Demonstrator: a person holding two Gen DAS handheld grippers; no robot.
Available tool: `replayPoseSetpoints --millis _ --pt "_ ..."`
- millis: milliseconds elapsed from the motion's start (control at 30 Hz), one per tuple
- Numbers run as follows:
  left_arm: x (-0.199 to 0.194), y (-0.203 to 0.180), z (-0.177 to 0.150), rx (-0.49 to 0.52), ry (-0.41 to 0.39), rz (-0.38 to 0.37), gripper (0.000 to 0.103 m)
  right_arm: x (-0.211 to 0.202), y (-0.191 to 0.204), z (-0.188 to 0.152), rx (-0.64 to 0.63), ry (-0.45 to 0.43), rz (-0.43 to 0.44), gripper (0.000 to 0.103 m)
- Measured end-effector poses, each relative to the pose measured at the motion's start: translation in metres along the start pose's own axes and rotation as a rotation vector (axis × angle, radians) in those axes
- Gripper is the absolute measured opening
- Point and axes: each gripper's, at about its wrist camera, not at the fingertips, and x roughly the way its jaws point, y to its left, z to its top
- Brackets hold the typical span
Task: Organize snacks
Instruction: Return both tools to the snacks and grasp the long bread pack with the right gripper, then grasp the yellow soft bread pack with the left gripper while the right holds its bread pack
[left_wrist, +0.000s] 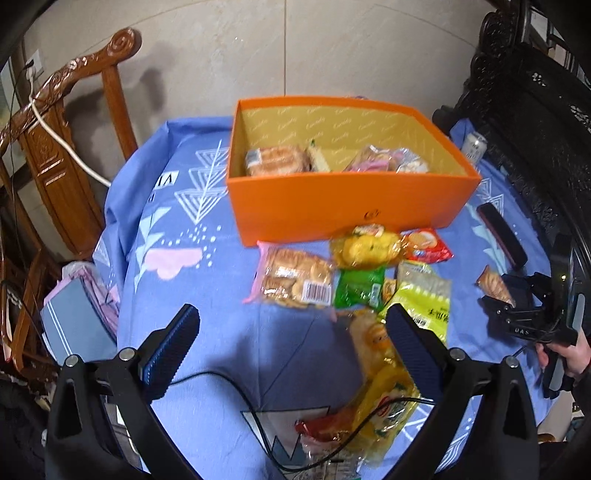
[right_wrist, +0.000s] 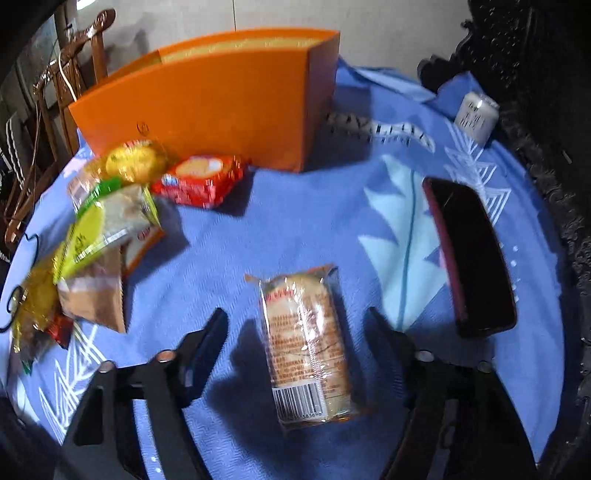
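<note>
My right gripper stands wide apart with the clear-wrapped oblong biscuit pack lying lengthwise between its 2 fingers, touching neither. I judge it light, crinkly, slippery and crushable, so I'd pinch its long sides at mid-length, gently. My left gripper is also apart, empty, above the blue patterned cloth. The orange cardboard box sits far left.

1. The orange box looks like matt, smooth cardboard.
2. The snack packets are glossy, crinkled plastic film.
3. The blue tablecloth is soft woven cloth.
4. The chair is polished carved wood.
5. The phone has a glossy screen.
</note>
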Motion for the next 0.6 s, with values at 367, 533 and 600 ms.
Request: replayPoseSetpoints --millis 367,533,600 --pt "0.030 -0.023 -0.023 0.102 0.091 -0.027 0.099 -0.044 0.026 -0.006 0.077 -0.087 0.088 0.036" --pt "0.043 -0.034 -0.035 0.134 0.135 -0.025 0.099 -0.122 0.046 -0.014 0.067 -0.229 0.190 0.036" --pt "0.046 -0.040 -0.039 0.157 0.146 -0.035 0.099 -0.142 0.049 -0.020 0.063 -0.248 0.197 0.036"
